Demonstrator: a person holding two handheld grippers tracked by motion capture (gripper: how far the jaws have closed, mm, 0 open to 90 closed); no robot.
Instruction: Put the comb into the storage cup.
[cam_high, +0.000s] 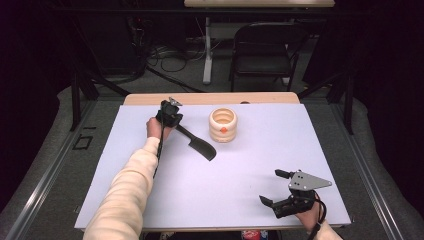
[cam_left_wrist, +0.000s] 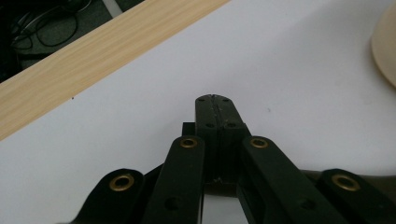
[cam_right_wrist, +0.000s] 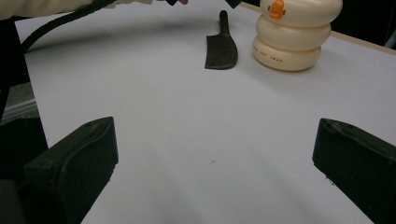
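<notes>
The left gripper (cam_high: 172, 119) is clenched on the handle of a black spatula (cam_high: 199, 144) whose long axis runs toward the person's right, blade lying on the white tabletop (cam_high: 260, 165) just beside the cream ringed container (cam_high: 223, 125), while the right gripper (cam_high: 274, 188) rests spread wide, well apart

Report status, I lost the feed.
Left gripper shut on spatula handle. Right gripper open, empty, near table edge. Cream ringed pot beside spatula.
</notes>
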